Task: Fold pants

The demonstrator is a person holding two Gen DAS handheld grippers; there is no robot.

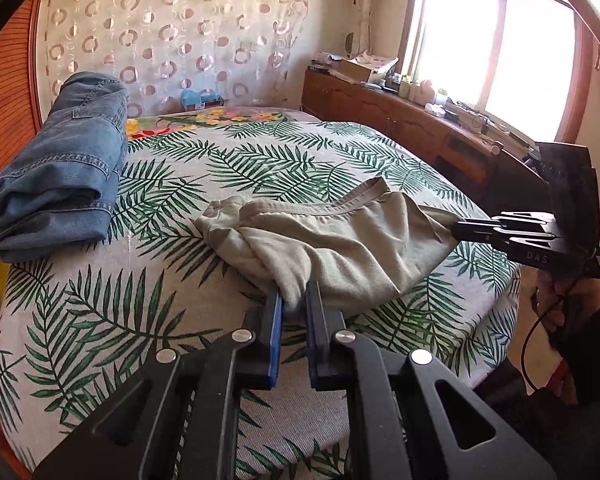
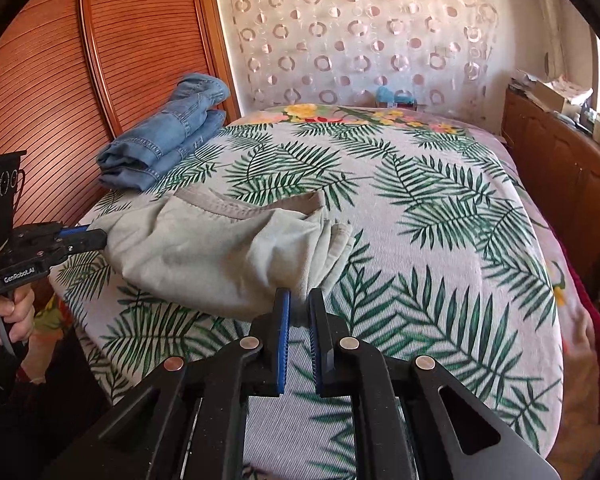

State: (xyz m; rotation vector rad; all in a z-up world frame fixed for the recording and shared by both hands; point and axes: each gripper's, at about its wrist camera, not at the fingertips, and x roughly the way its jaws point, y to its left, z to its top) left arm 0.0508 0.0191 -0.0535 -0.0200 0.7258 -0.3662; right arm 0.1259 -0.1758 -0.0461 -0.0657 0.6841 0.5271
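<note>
Both grippers, left gripper (image 1: pixel 294 300) and right gripper (image 2: pixel 299 300), are grasping beige pants (image 1: pixel 340 236) on the leaf-print bed (image 1: pixel 180 184); 1 folded jeans stack (image 1: pixel 64 172) is lying far left.

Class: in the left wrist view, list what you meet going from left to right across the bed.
Folded jeans → left gripper pinching the beige pants → right gripper clamping the pants' far edge.
</note>
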